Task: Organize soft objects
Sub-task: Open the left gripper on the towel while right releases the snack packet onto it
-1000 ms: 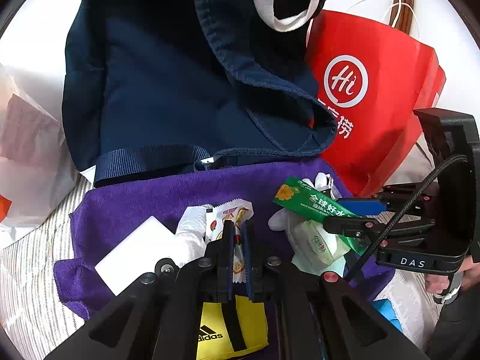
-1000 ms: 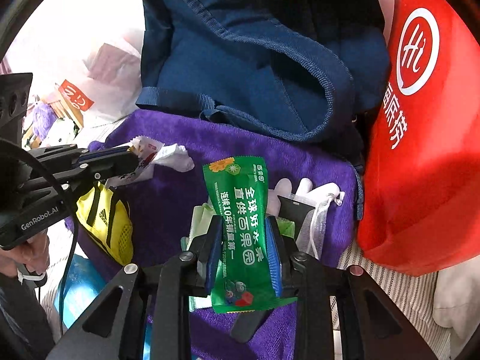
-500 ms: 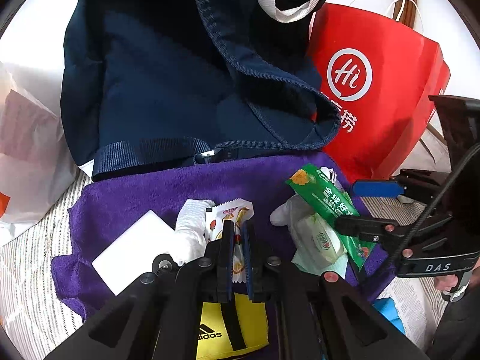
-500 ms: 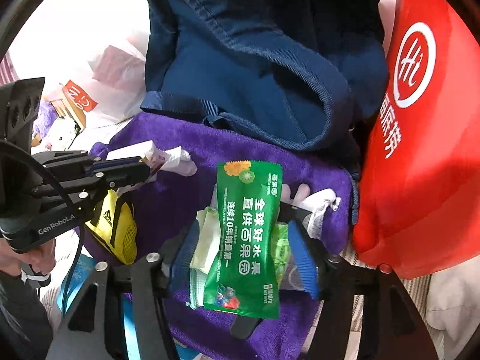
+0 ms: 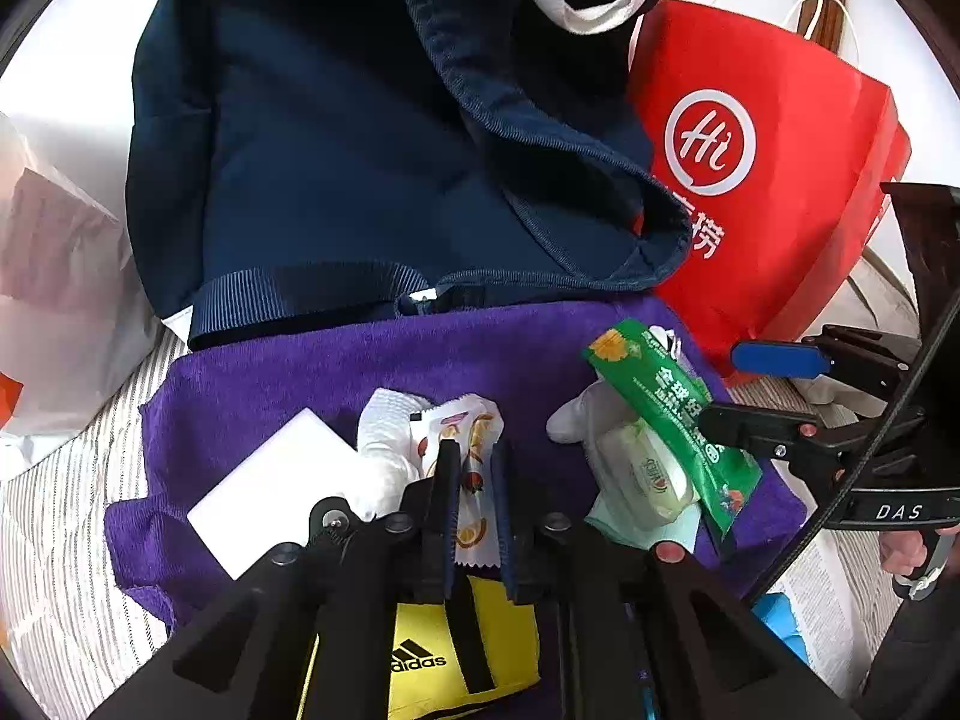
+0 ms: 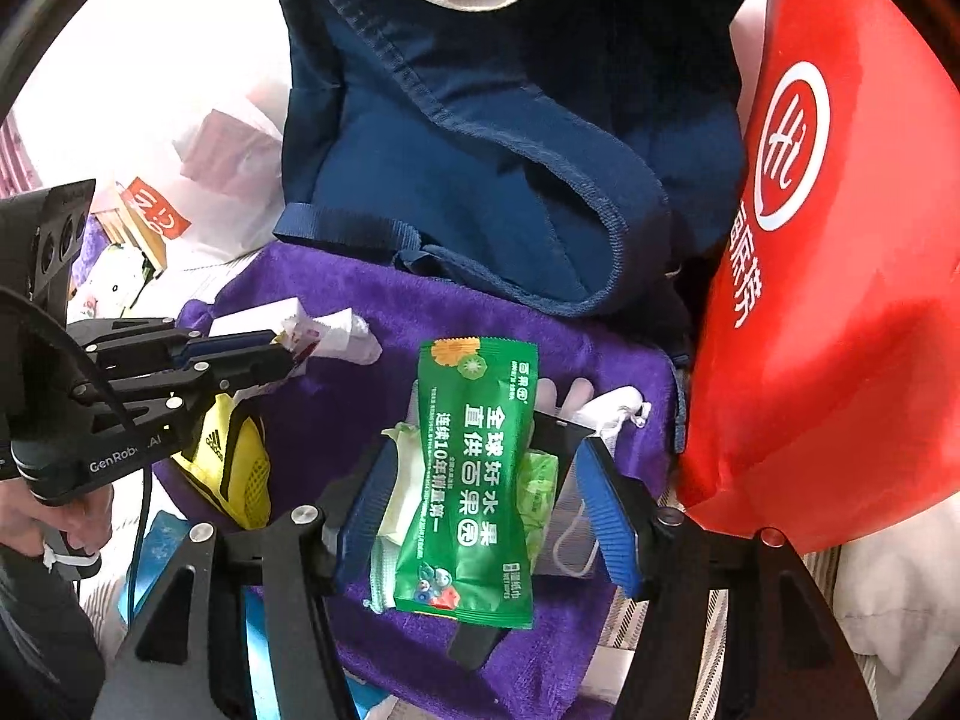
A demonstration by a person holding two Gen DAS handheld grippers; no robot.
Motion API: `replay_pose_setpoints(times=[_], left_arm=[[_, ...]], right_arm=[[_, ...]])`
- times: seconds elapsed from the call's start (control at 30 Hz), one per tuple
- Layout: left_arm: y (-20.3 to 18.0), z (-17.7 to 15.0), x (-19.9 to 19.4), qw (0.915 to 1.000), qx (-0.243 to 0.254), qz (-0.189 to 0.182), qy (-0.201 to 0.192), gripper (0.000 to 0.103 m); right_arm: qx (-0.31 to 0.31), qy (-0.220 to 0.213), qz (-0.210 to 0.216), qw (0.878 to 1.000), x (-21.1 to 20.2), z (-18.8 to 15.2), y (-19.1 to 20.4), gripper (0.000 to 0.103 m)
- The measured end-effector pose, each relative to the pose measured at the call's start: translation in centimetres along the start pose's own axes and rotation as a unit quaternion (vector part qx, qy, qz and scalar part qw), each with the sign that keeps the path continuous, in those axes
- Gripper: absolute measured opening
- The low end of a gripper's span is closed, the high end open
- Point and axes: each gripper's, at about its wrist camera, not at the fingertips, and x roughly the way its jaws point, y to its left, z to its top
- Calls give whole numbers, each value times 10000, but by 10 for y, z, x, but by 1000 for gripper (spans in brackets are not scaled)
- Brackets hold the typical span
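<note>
The purple towel (image 5: 288, 372) lies spread on the striped bedding, and almost all small things rest on it. At its far edge a dark blue bag (image 5: 336, 168) lies with its mouth open, and a red shopping bag (image 5: 774, 192) stands at the towel's far right corner.

The left gripper (image 5: 474, 462) points down at the near middle of the towel. Its jaws are opening, only a narrow gap so far, and the white snack sachet (image 5: 462, 438) with fruit pictures is between them; the pads no longer seem to press it. Just left of the sachet lie a crumpled white tissue (image 5: 384, 438) and a flat white card (image 5: 270, 492). A yellow Adidas pouch (image 5: 438, 654) sits at the towel's near edge, under this gripper.

The right gripper (image 6: 486, 480) is over the right part of the towel with its jaws wide apart. The green wet-wipe packet (image 6: 474, 480) lies loose between them (touching neither blue pad), on top of a pale green packet (image 6: 399, 498) and a white drawstring pouch (image 6: 618, 414).
</note>
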Motion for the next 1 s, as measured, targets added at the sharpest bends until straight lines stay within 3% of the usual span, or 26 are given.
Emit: replay_pose_setpoints(times=[0.37,0.5,0.73,1.0], left_arm=[[3,1,0,9998,-126,90,104,41],[4,2,-5,9996,-177,185,68,66],[14,5,-7,9988,-389,303,74,83],[18,6,-10,9967,-448,657,149,92]], right_arm=[[111,53,1,9999,1,-1,-6,62],[126,35,12,9999,0,-2,-6,62],[136,16,40,9999,-1,-1,-5,65],[67,-5,10,10000,-4,0,-1,71]])
